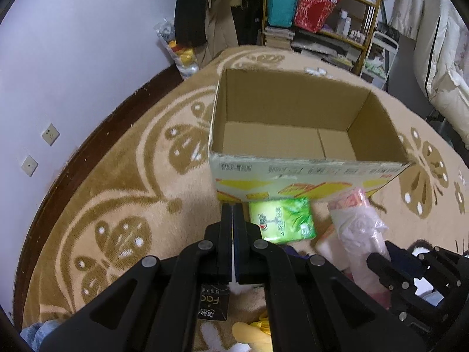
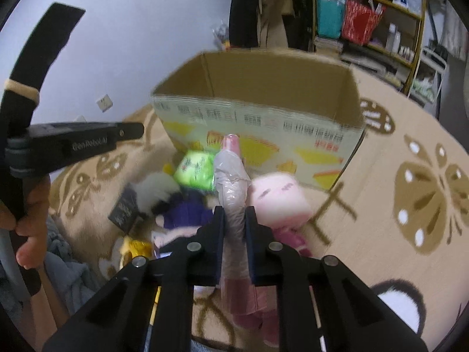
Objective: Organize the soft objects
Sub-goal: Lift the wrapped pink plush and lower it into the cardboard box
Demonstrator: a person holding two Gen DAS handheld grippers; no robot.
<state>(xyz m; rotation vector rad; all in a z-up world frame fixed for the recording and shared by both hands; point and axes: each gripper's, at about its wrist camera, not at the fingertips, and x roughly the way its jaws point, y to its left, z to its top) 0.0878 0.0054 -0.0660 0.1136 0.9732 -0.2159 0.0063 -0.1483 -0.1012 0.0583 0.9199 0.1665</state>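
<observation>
An open cardboard box [image 1: 293,173] stands on the rug, its bottom bare; it also shows in the right wrist view [image 2: 263,123]. My left gripper [image 1: 233,211] is shut and empty, just in front of the box's near wall. My right gripper [image 2: 234,211] is shut on a pink item in clear plastic wrap [image 2: 231,176], held above the pile; it also shows in the left wrist view [image 1: 360,226]. A green tissue pack [image 1: 281,218] lies by the box. A pink plush doll [image 2: 278,196] and a purple plush doll [image 2: 181,208] lie below.
A tan patterned rug [image 1: 117,205] covers the floor. A black packet [image 2: 124,211] and a yellow toy [image 2: 133,248] lie in the pile. A shelf with bags [image 1: 316,8] stands behind the box. The lilac wall [image 1: 73,58] is to the left.
</observation>
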